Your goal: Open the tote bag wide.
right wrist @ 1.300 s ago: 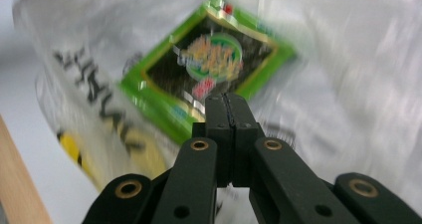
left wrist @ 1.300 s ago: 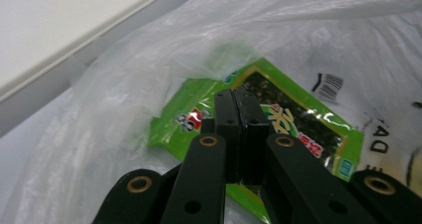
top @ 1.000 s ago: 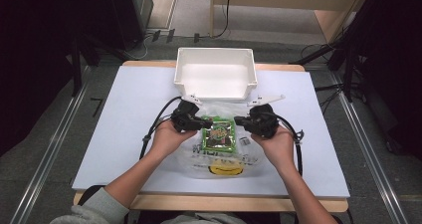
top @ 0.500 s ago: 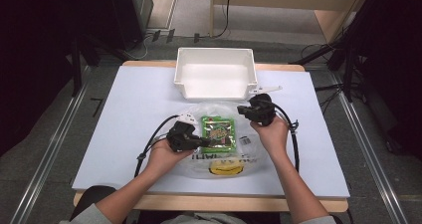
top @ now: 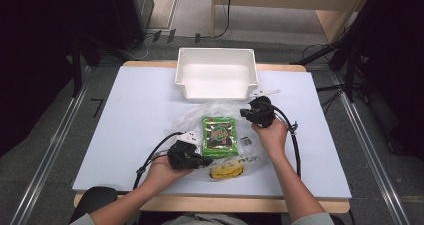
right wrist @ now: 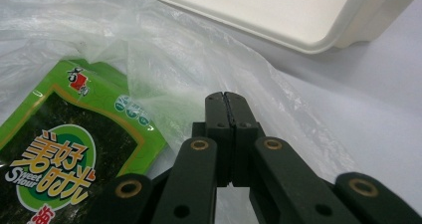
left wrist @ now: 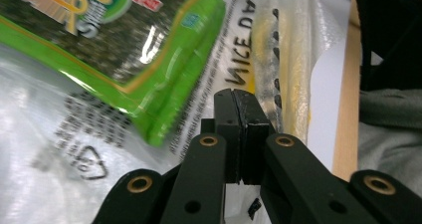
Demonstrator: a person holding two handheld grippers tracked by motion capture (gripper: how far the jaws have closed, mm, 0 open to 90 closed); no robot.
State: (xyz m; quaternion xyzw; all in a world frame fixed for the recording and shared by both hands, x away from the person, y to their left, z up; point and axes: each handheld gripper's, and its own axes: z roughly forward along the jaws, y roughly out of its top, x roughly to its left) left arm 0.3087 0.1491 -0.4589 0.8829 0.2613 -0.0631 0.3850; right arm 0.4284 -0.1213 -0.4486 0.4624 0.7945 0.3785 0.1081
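Note:
A clear plastic bag [top: 252, 152] printed with a yellow smiley [top: 226, 170] lies flat on the white table, and a green seaweed packet [top: 219, 135] sits inside it. My left gripper [top: 204, 161] is at the bag's near-left part, jaws shut, tips on the film beside the lettering [left wrist: 238, 92]. My right gripper [top: 243, 112] is at the bag's far-right corner, jaws shut, with a ridge of film running up to the tips [right wrist: 225, 95]. In the gripper views the packet [left wrist: 114, 40] [right wrist: 74, 149] lies to the left of each pair of jaws.
A white plastic bin [top: 216, 51] stands behind the bag at the table's back edge, close beyond the right gripper [right wrist: 298, 15]. The white tabletop [top: 130, 115] spreads to both sides. Its wooden front edge [left wrist: 343, 109] runs just by the left hand.
The two grippers were close together over the packet's far end. The left one has moved toward the person, the right one back and to the right, both lower. The bag lies spread wider.

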